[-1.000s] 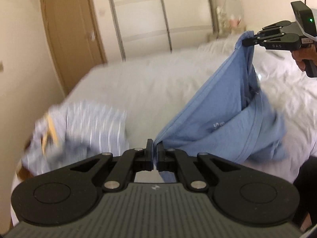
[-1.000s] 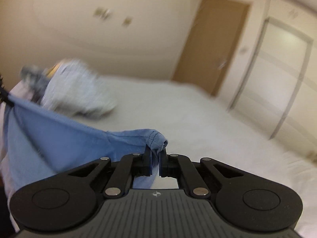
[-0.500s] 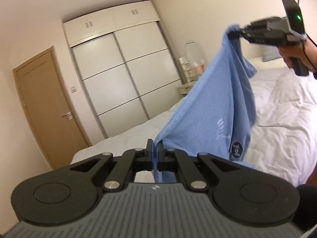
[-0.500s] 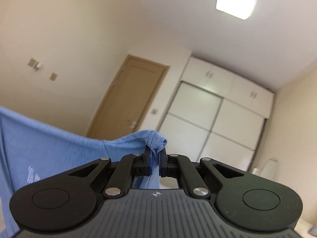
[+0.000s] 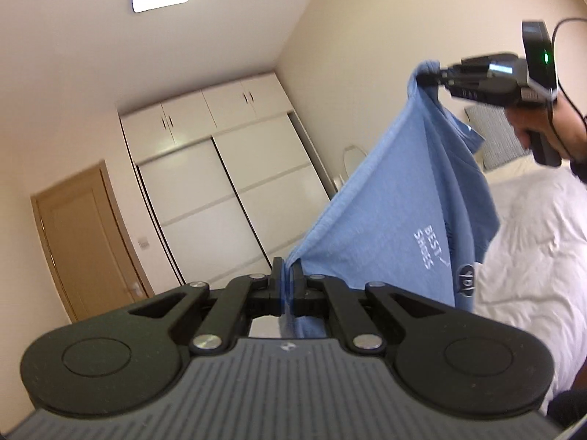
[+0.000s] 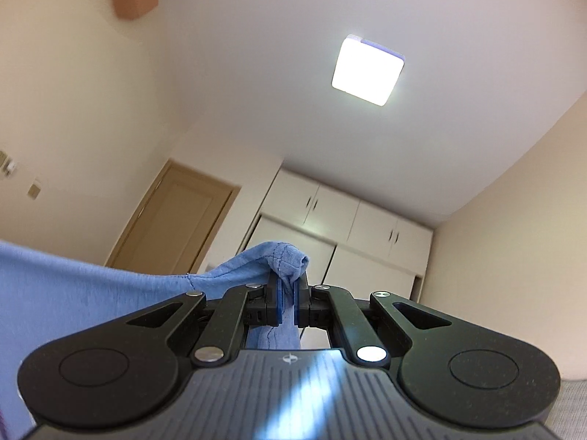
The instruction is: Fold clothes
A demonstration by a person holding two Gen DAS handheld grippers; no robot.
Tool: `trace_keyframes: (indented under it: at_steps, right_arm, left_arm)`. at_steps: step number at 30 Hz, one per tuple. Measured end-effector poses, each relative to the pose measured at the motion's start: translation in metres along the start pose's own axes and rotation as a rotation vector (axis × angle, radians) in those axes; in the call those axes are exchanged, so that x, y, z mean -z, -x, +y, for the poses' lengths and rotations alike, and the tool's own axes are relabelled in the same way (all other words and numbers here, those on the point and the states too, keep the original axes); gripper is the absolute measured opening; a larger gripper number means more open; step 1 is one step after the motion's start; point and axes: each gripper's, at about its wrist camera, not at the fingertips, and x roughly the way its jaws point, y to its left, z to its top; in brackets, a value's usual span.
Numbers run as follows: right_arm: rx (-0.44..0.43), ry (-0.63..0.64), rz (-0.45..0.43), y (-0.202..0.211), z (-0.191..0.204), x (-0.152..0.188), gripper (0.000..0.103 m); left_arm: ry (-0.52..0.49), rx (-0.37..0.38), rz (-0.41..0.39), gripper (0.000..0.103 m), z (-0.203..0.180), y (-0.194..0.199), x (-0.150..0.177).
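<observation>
Both wrist views tilted upward, sharing wardrobe and door.

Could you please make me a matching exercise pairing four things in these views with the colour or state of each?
Things:
1. blue T-shirt
2. door
3. ceiling light
4. wardrobe

States:
A. white, with sliding panels
B. lit, on the ceiling
C. held up by a gripper at each end
D. light brown, closed

Pairs: 1-C, 2-D, 3-B, 4-A. The left gripper and the right gripper are each clamped on the shirt's edge.
</observation>
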Motion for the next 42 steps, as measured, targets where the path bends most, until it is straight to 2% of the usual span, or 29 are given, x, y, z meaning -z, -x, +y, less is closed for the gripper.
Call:
trace_keyframes:
  at_steps: [5, 8, 11, 14, 20, 21, 23, 24, 25, 29, 30, 31, 33, 37, 39, 42]
  right_arm:
    - [0.004, 0.021, -0.020, -0.017, 0.003, 0.000, 0.002]
    - [-0.006, 0.043, -0.013, -0.035, 0.013, 0.010, 0.002]
    - [-0.069, 0.069, 0.021, -0.069, 0.037, 0.033, 0.002]
    - [-0.166, 0.095, 0.071, -0.120, 0.079, 0.072, 0.002]
    - [-0.437, 0.109, 0.221, -0.231, 0.218, 0.189, 0.002]
    - [-0.486, 0.119, 0.252, -0.243, 0.243, 0.209, 0.002]
    - [-0.589, 0.144, 0.308, -0.262, 0.293, 0.246, 0.003]
    - [-0.635, 0.155, 0.350, -0.269, 0.310, 0.260, 0.008]
    - [-0.646, 0.136, 0.404, -0.268, 0.308, 0.262, 0.024]
    - [-0.686, 0.059, 0.622, -0.265, 0.299, 0.273, 0.044]
    - [-0.695, 0.039, 0.677, -0.265, 0.297, 0.276, 0.053]
    - [-0.703, 0.019, 0.731, -0.264, 0.294, 0.278, 0.054]
    - [-0.720, -0.021, 0.840, -0.263, 0.290, 0.284, 0.055]
    - [-0.739, -0.101, 1.058, -0.257, 0.278, 0.294, 0.056]
    - [-0.675, -0.122, 1.160, -0.237, 0.251, 0.290, 0.056]
    - [-0.596, -0.142, 1.294, -0.204, 0.220, 0.284, 0.057]
  left_arm:
    - [0.000, 0.037, 0.052, 0.001, -0.009, -0.008, 0.011]
    - [0.028, 0.056, 0.121, 0.000, -0.009, -0.027, 0.040]
    - [0.069, 0.060, 0.214, 0.000, 0.000, -0.058, 0.085]
    - [0.142, 0.043, 0.330, 0.000, 0.015, -0.098, 0.149]
    - [0.255, 0.011, 0.603, 0.001, 0.049, -0.164, 0.274]
    - [0.270, 0.010, 0.648, 0.004, 0.055, -0.173, 0.289]
    - [0.317, 0.021, 0.724, 0.017, 0.067, -0.185, 0.308]
    - [0.335, 0.020, 0.759, 0.035, 0.074, -0.189, 0.316]
    - [0.349, 0.024, 0.786, 0.044, 0.082, -0.191, 0.320]
    - [0.367, 0.067, 0.868, 0.049, 0.109, -0.205, 0.318]
    - [0.356, 0.088, 0.876, 0.052, 0.114, -0.211, 0.314]
    - [0.344, 0.110, 0.881, 0.058, 0.120, -0.216, 0.311]
    - [0.296, 0.164, 0.879, 0.062, 0.122, -0.234, 0.299]
    - [0.134, 0.296, 0.828, 0.063, 0.106, -0.270, 0.284]
    - [0.076, 0.347, 0.840, 0.063, 0.093, -0.289, 0.293]
    - [0.060, 0.410, 0.879, 0.062, 0.077, -0.320, 0.316]
